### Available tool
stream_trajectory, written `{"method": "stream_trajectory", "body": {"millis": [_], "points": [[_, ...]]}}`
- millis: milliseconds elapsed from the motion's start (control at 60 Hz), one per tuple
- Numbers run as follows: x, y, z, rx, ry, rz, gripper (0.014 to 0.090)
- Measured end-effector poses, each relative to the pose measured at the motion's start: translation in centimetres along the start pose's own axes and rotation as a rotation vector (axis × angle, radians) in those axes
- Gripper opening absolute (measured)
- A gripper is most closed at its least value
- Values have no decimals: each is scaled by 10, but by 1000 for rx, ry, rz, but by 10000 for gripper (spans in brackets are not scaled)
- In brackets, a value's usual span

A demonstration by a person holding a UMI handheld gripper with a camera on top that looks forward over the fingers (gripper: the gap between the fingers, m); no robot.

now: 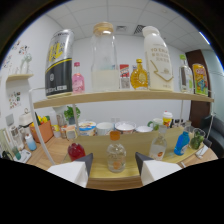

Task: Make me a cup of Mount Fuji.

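My gripper (114, 163) is open, its two white fingers (75, 170) with dark tips spread wide above a wooden counter (100, 145). A small clear bottle (116, 156) with an orange cap stands on the counter between the fingertips, with a gap at each side. Left of it sits a low red bottle (75, 151). To the right stand a clear bottle with an orange label (158, 147), a blue bottle (182, 142) and a green glass (196, 140). Behind them runs a row of white bowls (105, 128).
An upper shelf (120, 96) carries a large black-and-yellow can (59, 62), a pink bottle (78, 77), a big clear jar (105, 57), an amber bottle (139, 75), a tall white bottle (157, 60) and a yellow can (200, 79). A white rack (20, 100) stands at the left.
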Motion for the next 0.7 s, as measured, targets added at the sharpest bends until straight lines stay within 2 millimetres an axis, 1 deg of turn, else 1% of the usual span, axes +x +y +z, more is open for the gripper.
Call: {"method": "stream_trajectory", "body": {"millis": [100,117,217,250,400,483,617,700], "points": [[0,5,22,-19,11,-7,691],[1,6,25,-21,13,-9,665],[-1,10,38,-49,12,-10,439],[4,13,38,-47,26,-17,372],[7,12,35,-42,36,-51,357],[8,12,28,-36,38,-71,353],[3,7,0,-12,21,-88,349],[-1,16,-20,-17,2,-71,349]]}}
